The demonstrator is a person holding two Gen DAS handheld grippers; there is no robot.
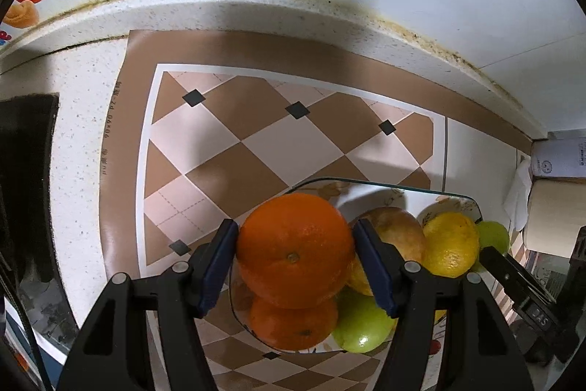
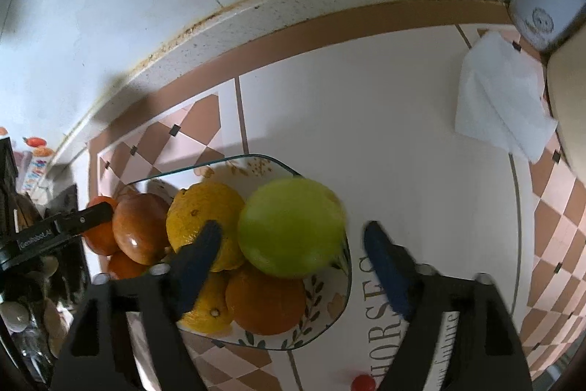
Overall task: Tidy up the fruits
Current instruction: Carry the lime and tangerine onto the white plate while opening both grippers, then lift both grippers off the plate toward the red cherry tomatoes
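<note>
On the left, the left gripper (image 1: 296, 262) holds an orange (image 1: 295, 250) squarely between its blue pads (image 1: 219, 268), lifted above the glass plate (image 1: 366, 184) where another orange (image 1: 293, 323) and a green apple (image 1: 360, 327) lie directly beneath it. To the right, the right gripper (image 2: 293, 237) stands wide, its left pad against the yellow citrus (image 2: 203, 215). A blurred green apple (image 2: 291, 226) sits between its fingers, nearer the left one, with a clear gap to the right finger (image 2: 384, 262), so I judge it not gripped.
</note>
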